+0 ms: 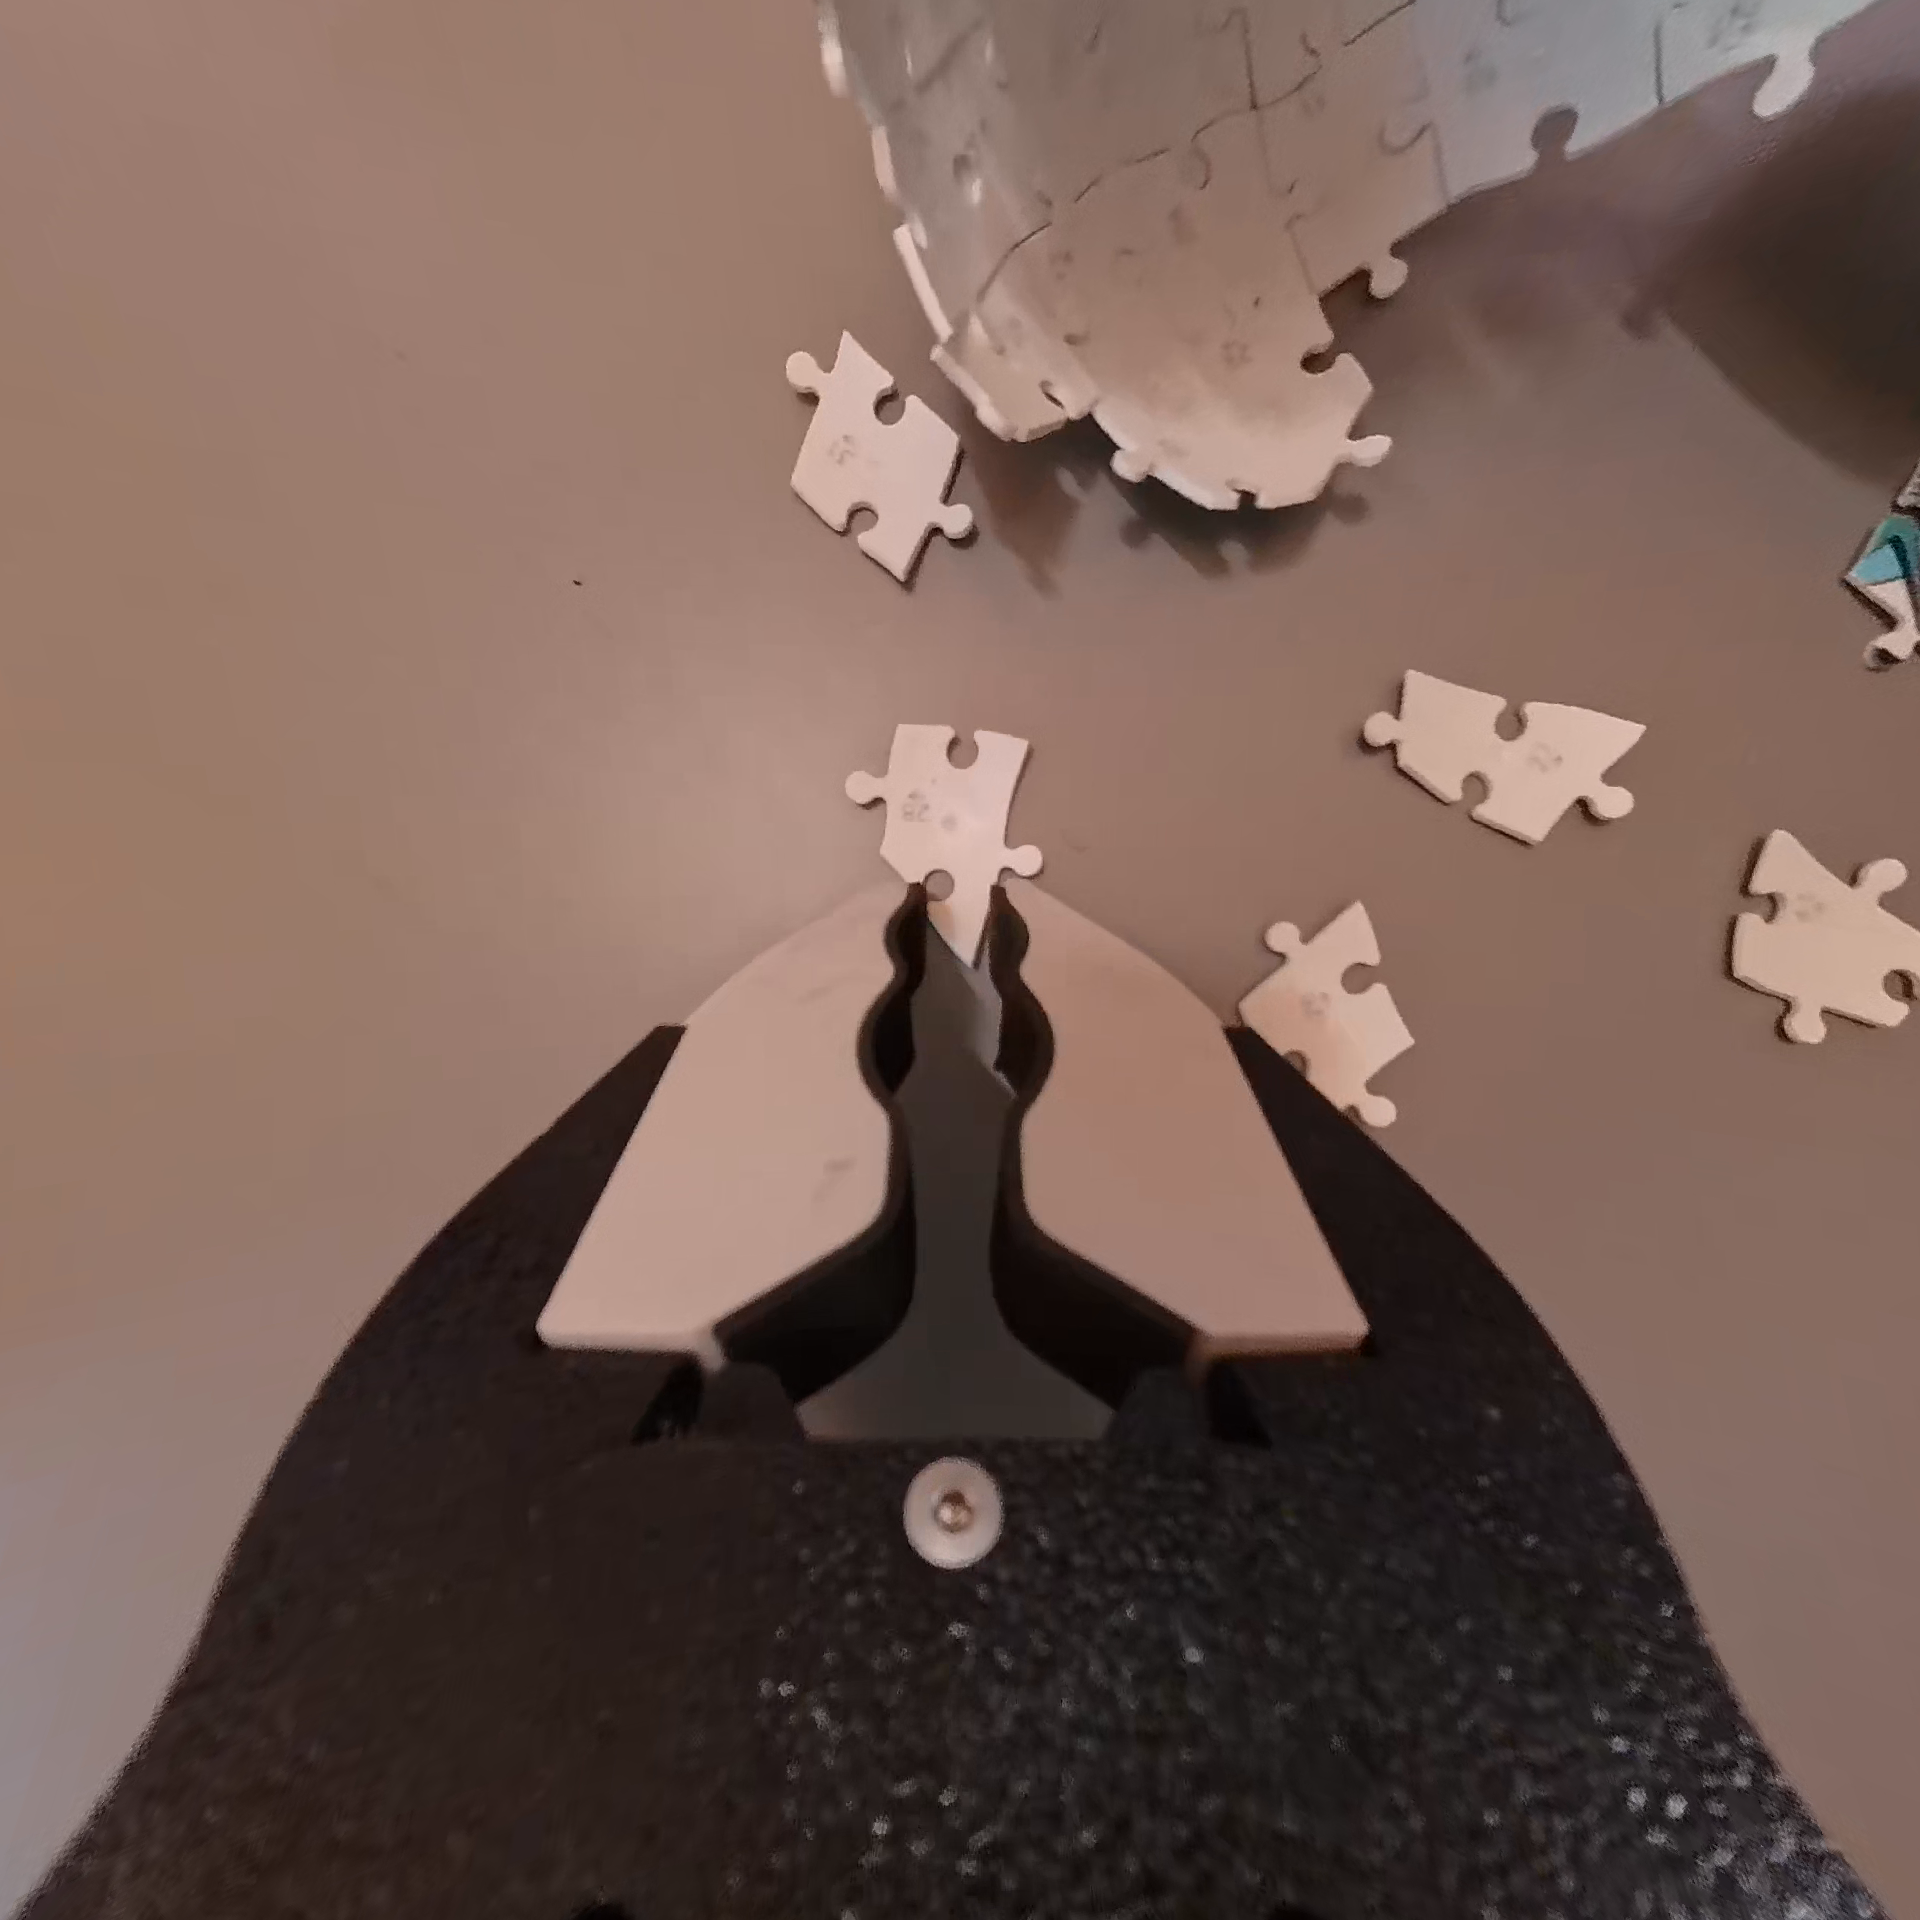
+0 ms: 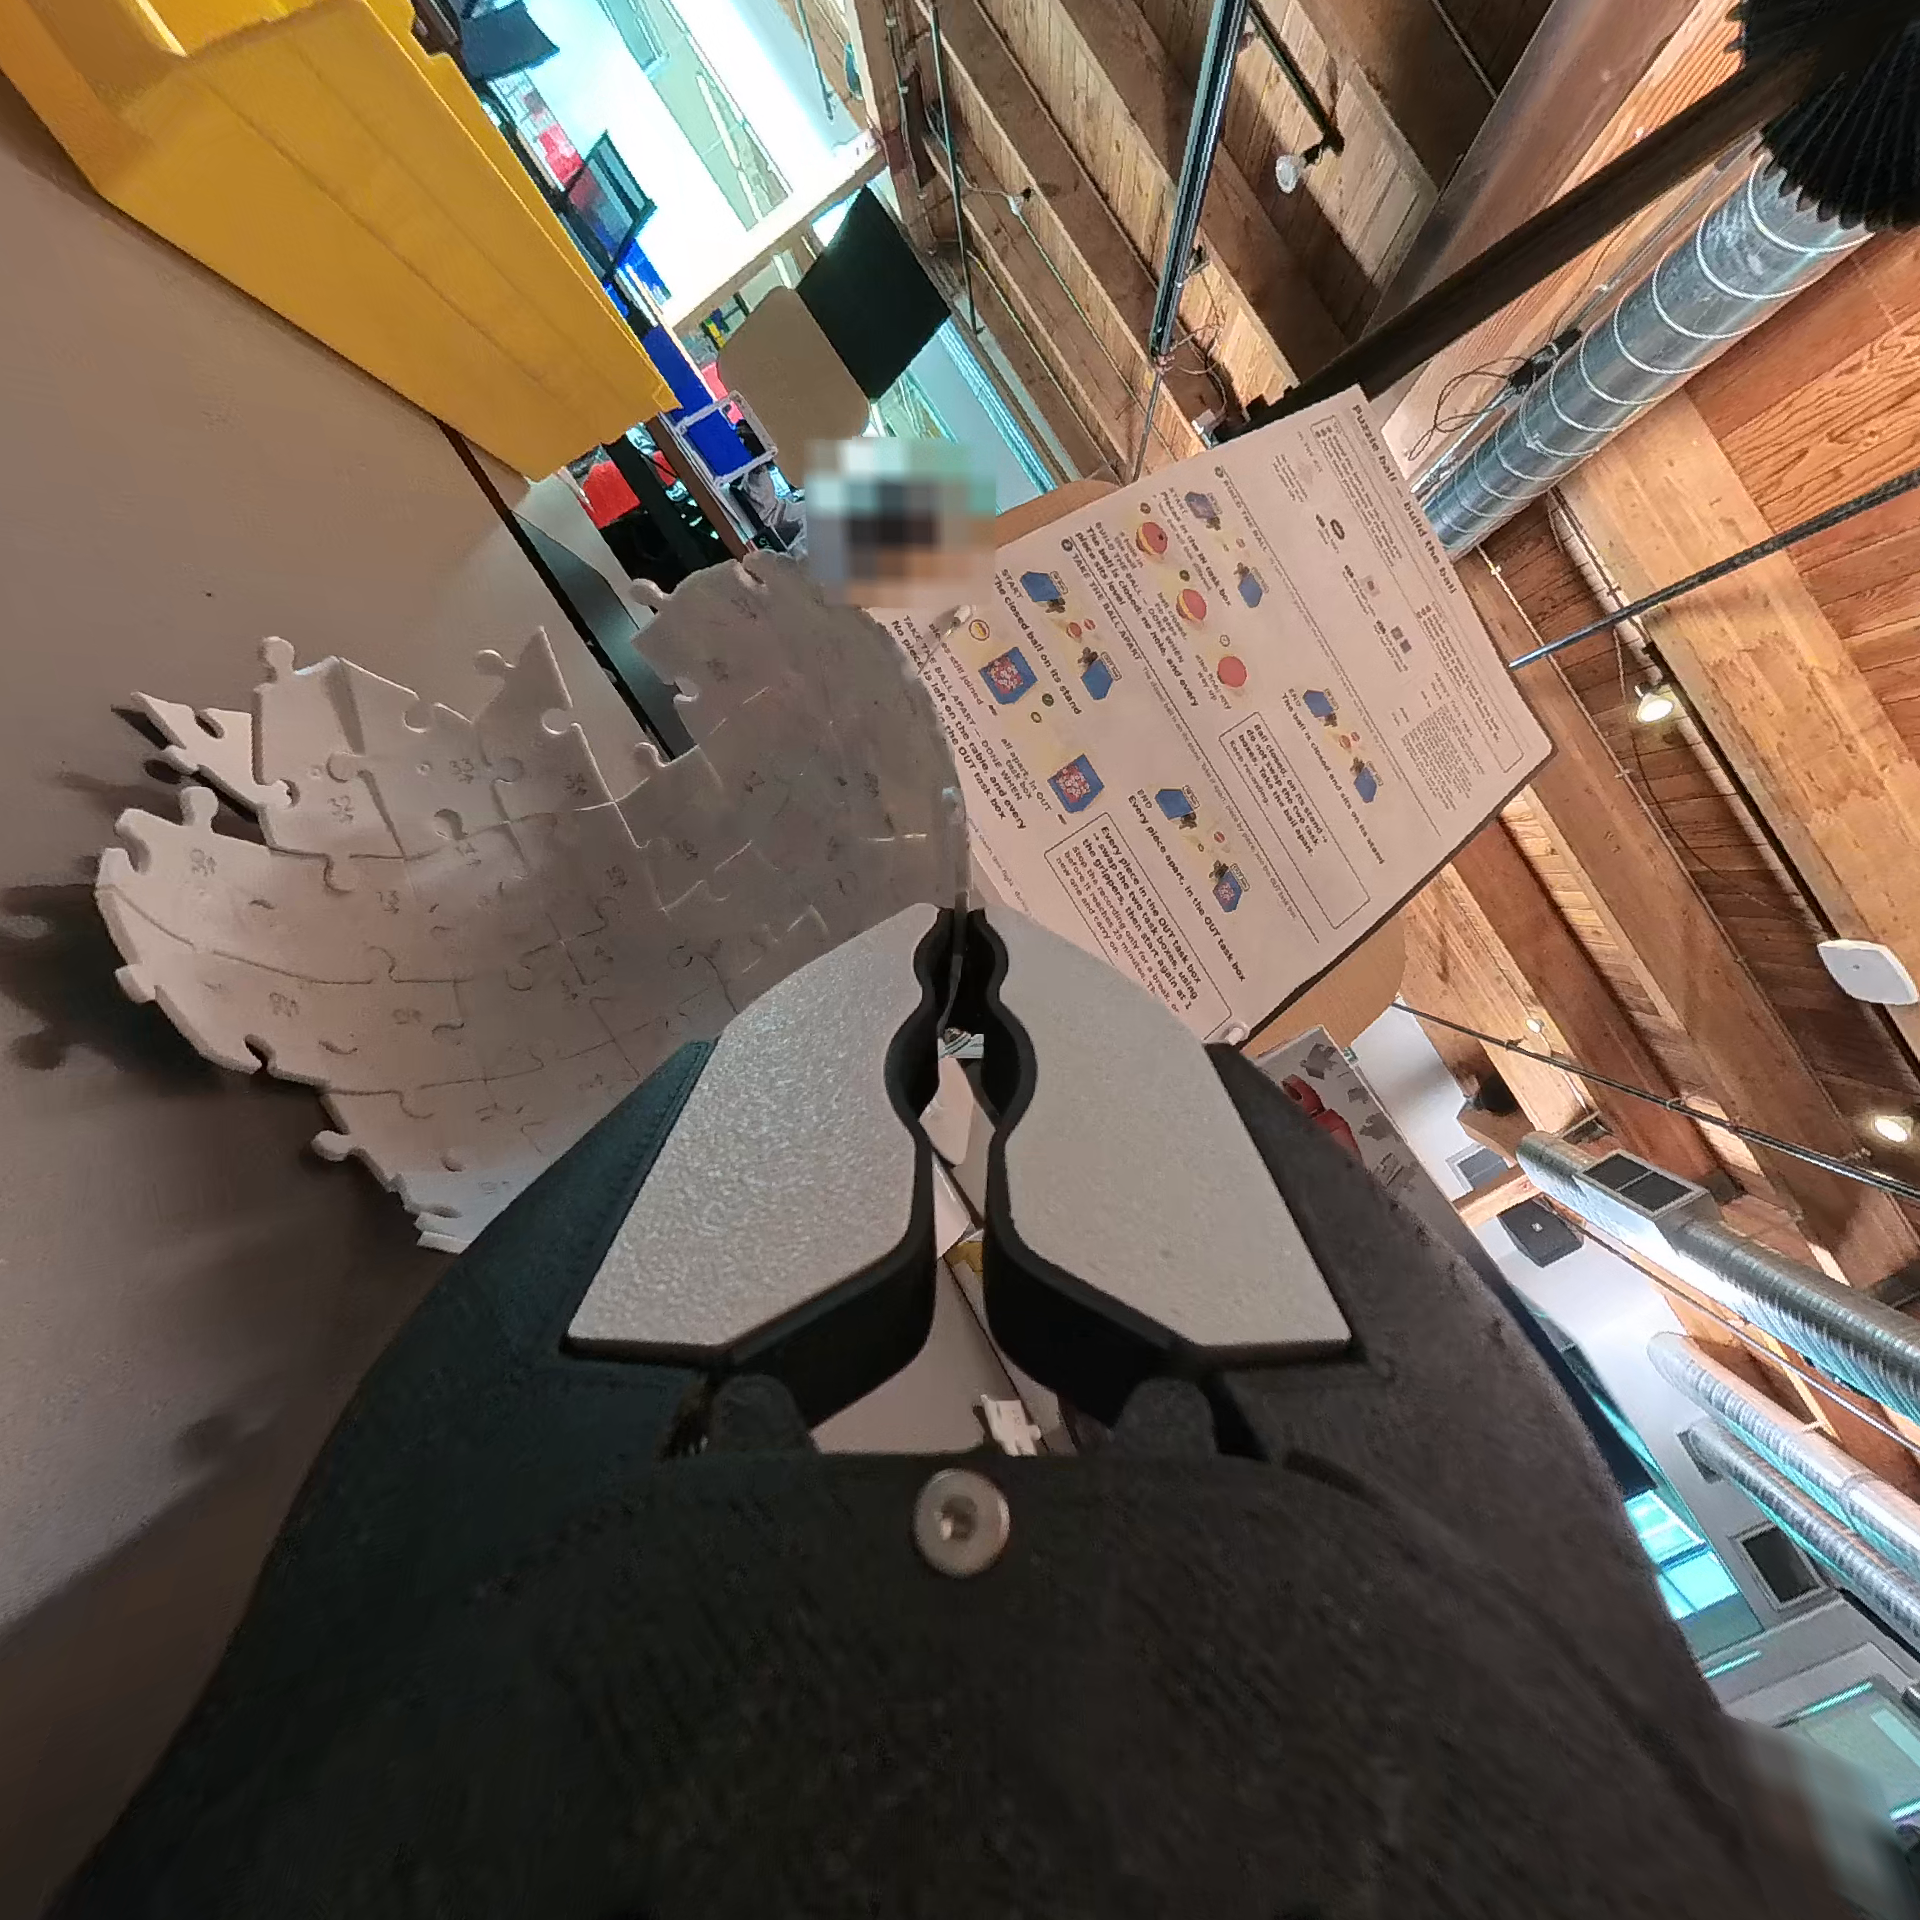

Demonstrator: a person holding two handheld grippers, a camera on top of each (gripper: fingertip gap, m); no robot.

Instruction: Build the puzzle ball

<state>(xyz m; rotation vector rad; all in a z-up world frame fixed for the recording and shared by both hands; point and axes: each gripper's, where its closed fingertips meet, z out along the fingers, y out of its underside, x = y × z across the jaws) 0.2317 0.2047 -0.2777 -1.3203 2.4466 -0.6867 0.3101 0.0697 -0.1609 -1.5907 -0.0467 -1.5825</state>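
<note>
Grey-brown tabletop [image 1: 364, 520] fills the left wrist view, and going from left to right across it, a loose white piece [image 1: 878, 462] lies flat just left of the partly built ball shell [image 1: 1174, 312], whose jagged lower edge touches the surface at the top of the frame; below these, the left gripper [image 1: 961, 894] is pinched closed on a single puzzle piece [image 1: 951, 805], gripping it by its narrow tapered end so that its long axis runs straight ahead along the fingers, with the knobbed wide end pointing away toward the shell; farther right three more white pieces lie blank side up, one [image 1: 1325, 1013] just beside the gripper's right finger, one [image 1: 1512, 753] higher up, one [image 1: 1823, 940] at the frame's edge, and a piece with a coloured face [image 1: 1896, 566] peeks in at the far right; in the right wrist view the camera is tilted, a yellow bin [image 2: 364, 208] sits at upper left, the curved shell [image 2: 499, 883] opens its pale concave inside toward the camera and sweeps from the table up to the right gripper [image 2: 961, 920], which is clamped shut on the shell's thin upper rim, and an instruction sheet [image 2: 1299, 727] stands behind to the right under wooden beams
</note>
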